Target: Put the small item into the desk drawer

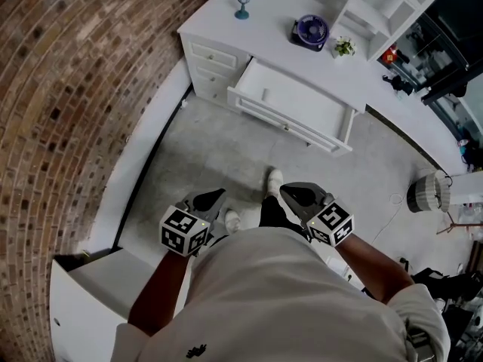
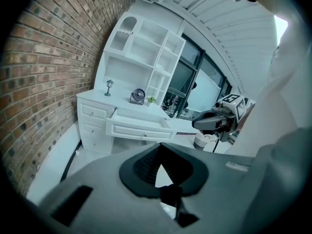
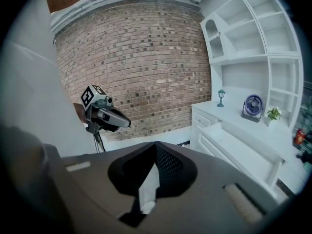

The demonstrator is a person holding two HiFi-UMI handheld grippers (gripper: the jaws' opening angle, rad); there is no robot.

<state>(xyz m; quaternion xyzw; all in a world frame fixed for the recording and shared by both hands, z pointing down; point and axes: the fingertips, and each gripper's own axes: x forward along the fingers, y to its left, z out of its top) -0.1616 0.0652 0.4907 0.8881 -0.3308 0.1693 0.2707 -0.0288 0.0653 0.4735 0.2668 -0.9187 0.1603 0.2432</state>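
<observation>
Both the left tongs (image 1: pixel 219 194) and the right tongs (image 1: pixel 287 191) are pinched shut on nothing at the person's waist, well apart from the worktop (image 1: pixel 264 30). Any approach, I judge, should come square to the pulled-out drawer (image 1: pixel 302 105), clear of its front. On top sit a lamp (image 1: pixel 243 3), fan (image 1: pixel 311 32) and plant (image 1: pixel 344 47); which is the small item is unclear, and a pale speck (image 1: pixel 264 94) inside the drawer is too small to tell
</observation>
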